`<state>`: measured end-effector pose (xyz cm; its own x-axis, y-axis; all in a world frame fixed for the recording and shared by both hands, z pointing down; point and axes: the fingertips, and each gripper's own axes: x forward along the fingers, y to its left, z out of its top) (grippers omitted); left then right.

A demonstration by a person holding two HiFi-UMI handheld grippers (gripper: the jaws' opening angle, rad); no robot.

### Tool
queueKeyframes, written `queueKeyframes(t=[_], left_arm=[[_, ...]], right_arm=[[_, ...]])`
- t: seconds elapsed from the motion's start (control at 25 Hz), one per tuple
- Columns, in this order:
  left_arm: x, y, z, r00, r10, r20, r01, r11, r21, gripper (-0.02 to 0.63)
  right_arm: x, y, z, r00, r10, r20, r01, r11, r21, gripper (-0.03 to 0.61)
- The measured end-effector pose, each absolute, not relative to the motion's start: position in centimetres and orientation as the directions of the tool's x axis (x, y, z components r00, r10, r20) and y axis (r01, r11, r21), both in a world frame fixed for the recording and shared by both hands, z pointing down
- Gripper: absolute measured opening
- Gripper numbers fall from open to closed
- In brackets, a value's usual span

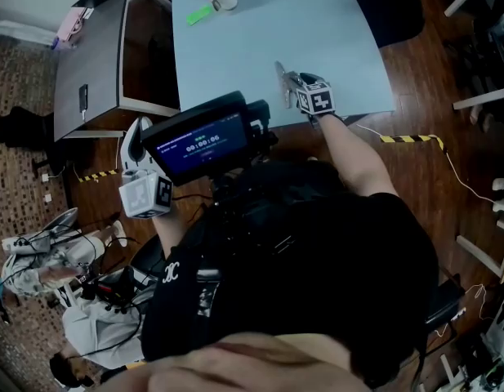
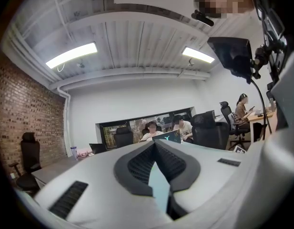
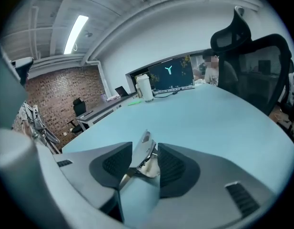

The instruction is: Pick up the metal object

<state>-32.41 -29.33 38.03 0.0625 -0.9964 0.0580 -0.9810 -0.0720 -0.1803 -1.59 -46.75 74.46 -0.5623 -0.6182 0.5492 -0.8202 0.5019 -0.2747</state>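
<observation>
Two findings. Your right gripper (image 3: 145, 147), lower centre, stands spread around the metal object (image 3: 143, 154). Your left gripper (image 2: 155, 143) is closed, empty.

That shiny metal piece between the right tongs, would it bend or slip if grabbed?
Probably stiff: the metal piece looks like a thin plate holding its shape. Likely slippery, since its surface gleams and the table under it is smooth. Being so thin, it should feel light.

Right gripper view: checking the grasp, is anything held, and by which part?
Nothing held yet: the right gripper stands open, jaws astride the near end of the metal object on the table.
</observation>
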Motion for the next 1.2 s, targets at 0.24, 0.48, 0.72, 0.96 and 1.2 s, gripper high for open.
queueKeyframes(t=[0.24,0.48,0.72,0.96,1.2], left_arm=[[-31.2,-29.2,37.2,0.072,-0.995,0.074,-0.972,-0.086,-0.217,0.011],[-31.2,-29.0,38.2,0.075,-0.992,0.100,-0.972,-0.095,-0.215,0.011],[-30.9,-29.2,38.6,0.091,-0.990,0.109,-0.971,-0.113,-0.209,0.011],[-30.9,-29.7,39.2,0.130,-0.986,0.101,-0.968,-0.148,-0.203,0.011],[-29.8,-30.8,39.6,0.154,-0.985,0.081,-0.969,-0.167,-0.181,0.011]], right_arm=[[-2.0,-46.7,77.0,-0.540,-0.580,0.611,-0.831,0.484,-0.274,0.178],[-3.3,-46.2,76.4,-0.582,-0.545,0.604,-0.798,0.528,-0.292,0.085],[-3.9,-46.0,74.4,-0.612,-0.558,0.561,-0.773,0.571,-0.275,0.018],[-2.6,-46.5,68.8,-0.605,-0.658,0.449,-0.787,0.581,-0.209,0.015],[1.2,-47.5,61.3,-0.554,-0.783,0.281,-0.831,0.539,-0.137,0.015]])
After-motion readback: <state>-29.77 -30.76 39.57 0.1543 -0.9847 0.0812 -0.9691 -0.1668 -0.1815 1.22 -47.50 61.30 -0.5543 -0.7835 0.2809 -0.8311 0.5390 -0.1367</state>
